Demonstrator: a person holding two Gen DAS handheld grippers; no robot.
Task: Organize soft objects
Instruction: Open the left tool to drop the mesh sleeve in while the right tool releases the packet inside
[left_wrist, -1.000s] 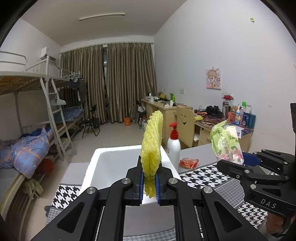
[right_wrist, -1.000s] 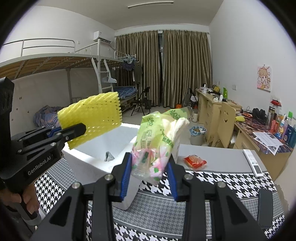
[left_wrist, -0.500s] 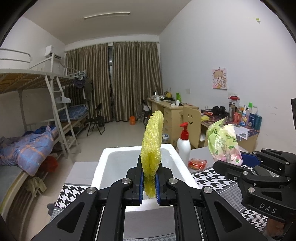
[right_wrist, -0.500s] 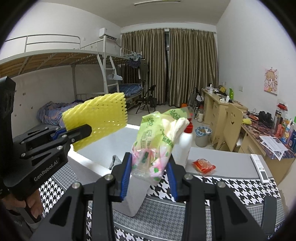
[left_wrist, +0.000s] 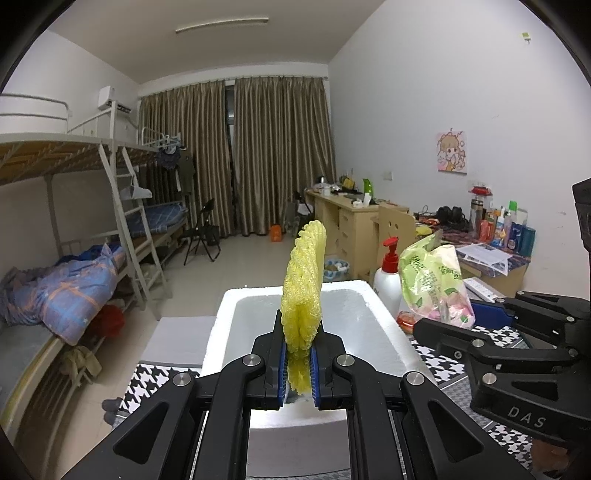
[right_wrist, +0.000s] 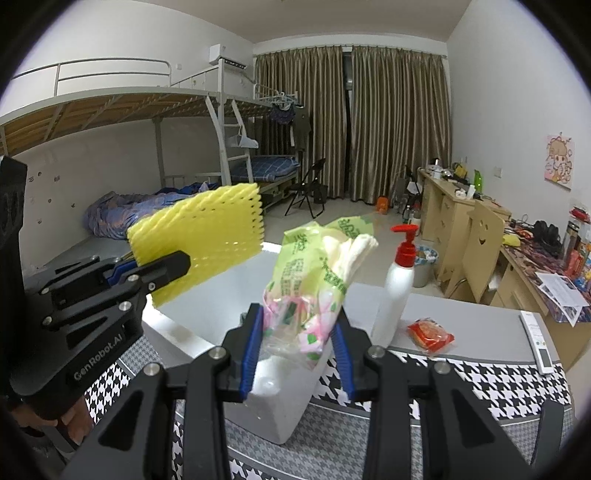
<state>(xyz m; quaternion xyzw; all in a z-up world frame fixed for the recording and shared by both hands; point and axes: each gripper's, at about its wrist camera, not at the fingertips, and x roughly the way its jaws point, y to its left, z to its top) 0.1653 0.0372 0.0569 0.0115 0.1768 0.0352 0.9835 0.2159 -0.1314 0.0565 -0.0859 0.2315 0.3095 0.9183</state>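
My left gripper (left_wrist: 299, 363) is shut on a yellow foam net sleeve (left_wrist: 303, 291) and holds it upright over the near end of a white foam box (left_wrist: 388, 332). From the right wrist view the sleeve (right_wrist: 199, 243) hangs over the box's (right_wrist: 280, 410) left side. My right gripper (right_wrist: 297, 350) is shut on a green plastic tissue pack (right_wrist: 310, 280) above the box's near right corner. The pack also shows in the left wrist view (left_wrist: 432, 284).
A white pump bottle with a red top (right_wrist: 399, 280) stands just right of the box. A red snack packet (right_wrist: 430, 330) and a white remote (right_wrist: 537, 341) lie on the table's grey far part. A houndstooth cloth (right_wrist: 517, 380) covers the near table.
Both grippers have moved closer to the foam box with their loads still held. The pump bottle has come into view to the right of the tissue pack.
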